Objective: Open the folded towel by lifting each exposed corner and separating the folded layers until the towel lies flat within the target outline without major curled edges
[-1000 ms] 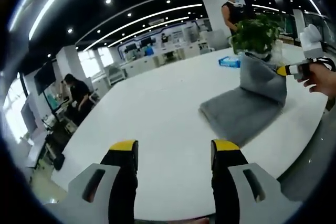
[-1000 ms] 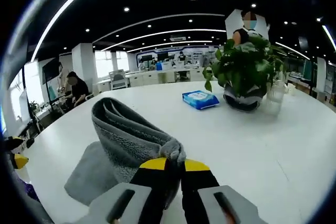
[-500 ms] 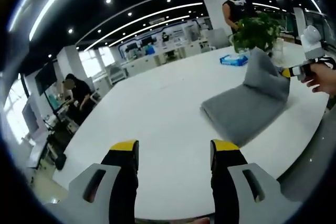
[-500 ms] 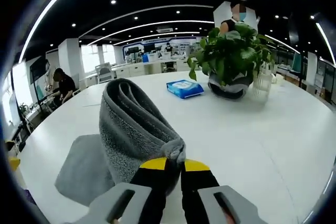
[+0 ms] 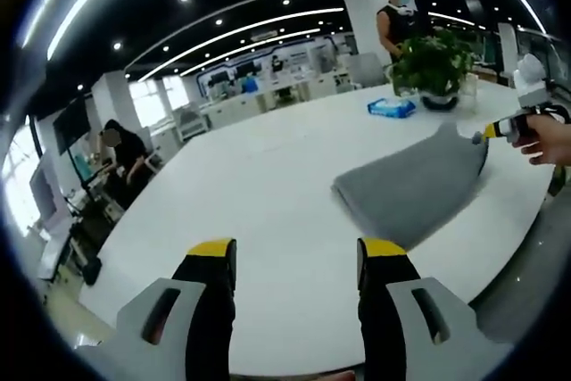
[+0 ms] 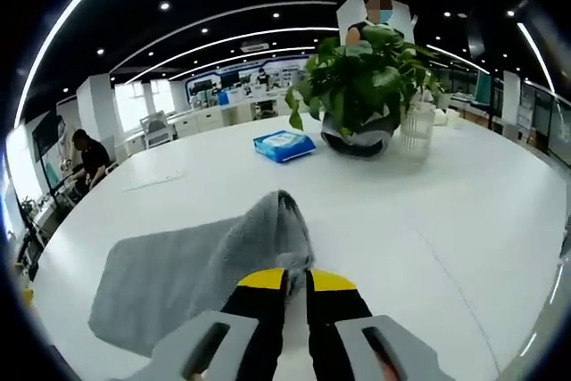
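Note:
A grey towel (image 5: 410, 186) lies on the white table (image 5: 268, 176), its far corner held just above the surface. My right gripper (image 6: 297, 279) is shut on that corner, and the cloth (image 6: 187, 274) slopes away from its yellow tips to the left, mostly spread on the table. In the left gripper view the right gripper (image 5: 489, 132) comes in from the right edge with a hand behind it. My left gripper (image 5: 297, 252) hovers open over bare table, well short of the towel's near edge, with nothing between its fingers.
A potted plant (image 6: 361, 86), a glass vase (image 6: 416, 131) and a blue wipes pack (image 6: 283, 144) stand beyond the towel. A person (image 5: 397, 15) stands behind the plant; another (image 5: 120, 153) is off the table's left side. The table edge (image 5: 535, 238) curves at right.
My right gripper has pulled the held corner outward and down, so the raised fold has dropped and the towel has spread out. My left gripper has stayed open in place.

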`<state>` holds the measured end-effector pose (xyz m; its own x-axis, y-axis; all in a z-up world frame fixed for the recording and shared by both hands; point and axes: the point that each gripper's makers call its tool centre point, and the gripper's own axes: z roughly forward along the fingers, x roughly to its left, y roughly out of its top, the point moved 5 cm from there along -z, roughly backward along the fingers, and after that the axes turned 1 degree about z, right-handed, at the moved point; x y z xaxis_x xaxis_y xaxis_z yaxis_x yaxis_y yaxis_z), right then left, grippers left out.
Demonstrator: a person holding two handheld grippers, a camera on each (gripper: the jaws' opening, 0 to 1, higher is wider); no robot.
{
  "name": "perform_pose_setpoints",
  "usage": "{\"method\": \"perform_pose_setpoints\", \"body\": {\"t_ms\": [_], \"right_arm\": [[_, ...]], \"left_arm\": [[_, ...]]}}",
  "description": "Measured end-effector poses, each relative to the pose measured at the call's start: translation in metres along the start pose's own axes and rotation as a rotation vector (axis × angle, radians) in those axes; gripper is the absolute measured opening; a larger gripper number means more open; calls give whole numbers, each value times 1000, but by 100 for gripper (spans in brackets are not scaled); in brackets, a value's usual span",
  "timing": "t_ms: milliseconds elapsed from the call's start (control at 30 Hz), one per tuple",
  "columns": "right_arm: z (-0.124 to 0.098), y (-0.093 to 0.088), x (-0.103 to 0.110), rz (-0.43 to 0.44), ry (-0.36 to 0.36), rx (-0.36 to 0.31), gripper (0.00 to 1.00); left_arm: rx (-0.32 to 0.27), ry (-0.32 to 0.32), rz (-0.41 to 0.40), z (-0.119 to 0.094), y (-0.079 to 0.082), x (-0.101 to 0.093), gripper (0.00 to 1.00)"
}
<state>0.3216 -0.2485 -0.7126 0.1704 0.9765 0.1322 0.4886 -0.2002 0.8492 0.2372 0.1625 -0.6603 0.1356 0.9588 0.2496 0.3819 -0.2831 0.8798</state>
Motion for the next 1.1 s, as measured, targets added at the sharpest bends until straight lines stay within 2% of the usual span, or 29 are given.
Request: {"method": "perform_pose_setpoints", "body": {"t_ms": [167,333,500,533,600,733,867,1000,1100], "right_arm": [[-2,0,-8,54,-11,3,4],[-5,6,-4,37,-2,-27,6],[-2,11,0,1,31,-49,7],[1,12,4,-17,65,-46,9],[5,12,5,-26,74,-38,10],[17,9,4,-85,86,-16,14],[27,-1,3,-105,106,46,16],[34,-13,6,-158,115,99,14],[38,-23,9,-215,126,132,14]], "left_arm": [[8,-13,12,0,0,-3,54],[23,-52,12,3,2,-10,54],[31,-144,-22,13,11,-24,53],[24,-176,-67,19,14,-31,52],[27,-228,-105,29,17,-43,51],[46,-264,-61,48,20,-63,50],[48,-304,-57,61,23,-83,50],[53,-322,-56,74,21,-94,49],[66,-332,-44,87,15,-98,43]]}}
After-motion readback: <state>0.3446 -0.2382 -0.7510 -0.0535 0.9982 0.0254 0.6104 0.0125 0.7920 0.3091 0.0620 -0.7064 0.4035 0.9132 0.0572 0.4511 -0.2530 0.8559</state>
